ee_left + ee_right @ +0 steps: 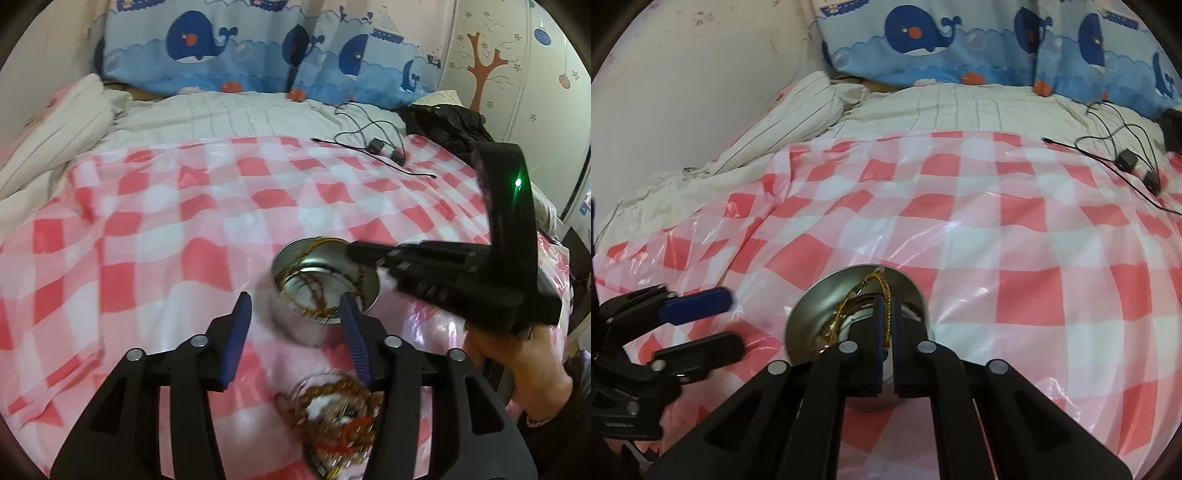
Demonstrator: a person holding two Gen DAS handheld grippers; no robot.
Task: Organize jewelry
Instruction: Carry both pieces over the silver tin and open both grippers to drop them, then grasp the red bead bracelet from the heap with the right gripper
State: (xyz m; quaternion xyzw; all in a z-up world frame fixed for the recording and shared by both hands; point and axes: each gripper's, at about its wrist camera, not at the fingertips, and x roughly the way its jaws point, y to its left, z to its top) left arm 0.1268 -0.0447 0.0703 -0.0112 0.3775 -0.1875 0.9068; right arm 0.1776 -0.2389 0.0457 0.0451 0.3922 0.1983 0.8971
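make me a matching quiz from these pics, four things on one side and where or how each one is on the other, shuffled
1. right gripper
2. left gripper
3. round shiny metal tin
4. clear glass jar of beaded jewelry

a. under the left gripper, nearest its camera
b. shut on a gold chain
c. open, holding nothing
d. standing open on the red and white checked plastic sheet, chains inside

Pairs: 1-b, 2-c, 3-d, 4-a

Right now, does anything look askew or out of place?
Only a black charger cable sprawled across the checkered cloth's far edge, unrelated to jewelry. Otherwise the right tongs pinch a gold chain over the steel tin.
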